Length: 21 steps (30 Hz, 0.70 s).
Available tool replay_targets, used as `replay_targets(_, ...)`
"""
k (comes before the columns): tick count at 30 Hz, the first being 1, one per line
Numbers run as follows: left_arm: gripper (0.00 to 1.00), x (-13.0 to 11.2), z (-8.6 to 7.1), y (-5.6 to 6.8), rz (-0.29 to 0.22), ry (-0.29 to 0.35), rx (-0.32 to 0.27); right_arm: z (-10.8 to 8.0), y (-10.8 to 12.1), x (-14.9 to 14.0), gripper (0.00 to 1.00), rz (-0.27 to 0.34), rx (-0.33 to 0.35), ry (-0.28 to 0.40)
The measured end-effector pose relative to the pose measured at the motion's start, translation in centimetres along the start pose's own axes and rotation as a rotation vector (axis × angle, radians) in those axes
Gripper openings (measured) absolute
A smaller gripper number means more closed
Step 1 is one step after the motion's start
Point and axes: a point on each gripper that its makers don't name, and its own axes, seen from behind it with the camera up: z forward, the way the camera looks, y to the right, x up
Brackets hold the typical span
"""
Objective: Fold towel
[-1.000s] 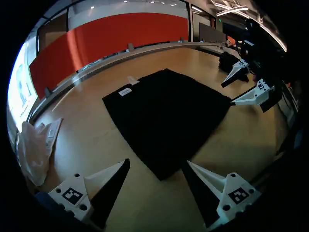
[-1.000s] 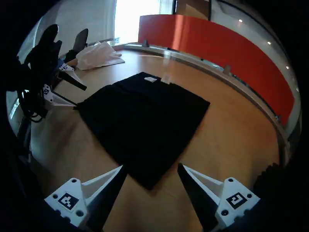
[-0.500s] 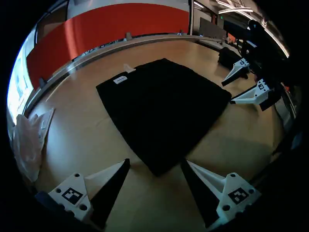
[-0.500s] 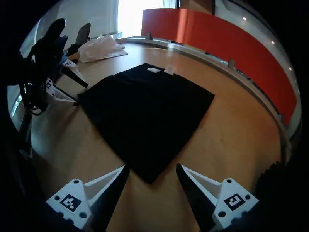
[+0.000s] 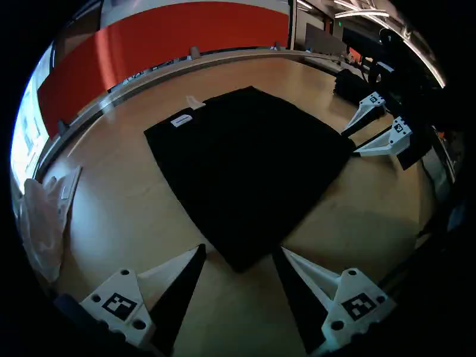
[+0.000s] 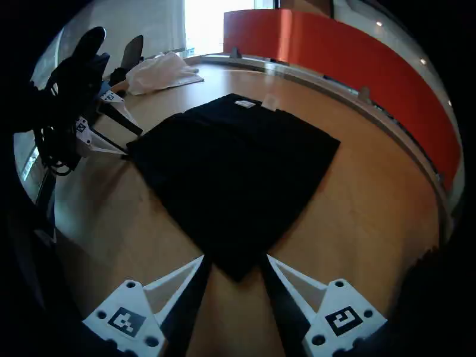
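Observation:
A black towel (image 5: pixel 244 160) lies flat on the wooden table (image 5: pixel 119 196), with a small white tag (image 5: pixel 181 120) near its far edge. My left gripper (image 5: pixel 238 249) is open and low over the table, and the towel's near corner lies between its fingers. In the right gripper view the towel (image 6: pixel 238 166) points another corner into my right gripper (image 6: pixel 235 257), which is open with a narrow gap. The right gripper (image 5: pixel 350 141) also appears at the towel's right corner in the left gripper view. The left gripper (image 6: pixel 134 144) appears at the towel's left corner in the right gripper view.
A crumpled white cloth (image 5: pixel 38 220) lies at the table's left edge, also seen as the white cloth (image 6: pixel 160 71) at the far left. A red wall panel (image 5: pixel 178 35) and a metal rail run behind the table. Dark equipment (image 5: pixel 351 83) stands at the far right.
Both grippers have moved forward, so the towel's corners now lie between their fingers. The fingers of both have drawn closer together, the right more than the left.

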Motion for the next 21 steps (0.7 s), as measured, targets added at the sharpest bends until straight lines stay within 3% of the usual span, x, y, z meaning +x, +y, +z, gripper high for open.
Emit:
replay_targets(5, 0.7, -0.04, -0.04, -0.18, -0.008, -0.013, 0.005, -0.11, 0.02, -0.13, 0.47, -0.004, 0.002, -0.006)
replay_targets(11, 0.31, -0.06, -0.15, -0.31, -0.011, -0.021, 0.014, -0.15, -0.4, -0.09, 0.28, -0.02, 0.007, -0.006)
replay_targets(13, 0.23, -0.04, -0.15, -0.24, -0.015, -0.024, 0.016, -0.16, -0.4, -0.06, 0.22, -0.02, 0.002, -0.006)
replay_targets(21, 0.14, 0.06, -0.3, 0.24, -0.031, -0.027, 0.019, -0.3, -0.3, 0.24, 0.2, -0.016, -0.016, -0.001)
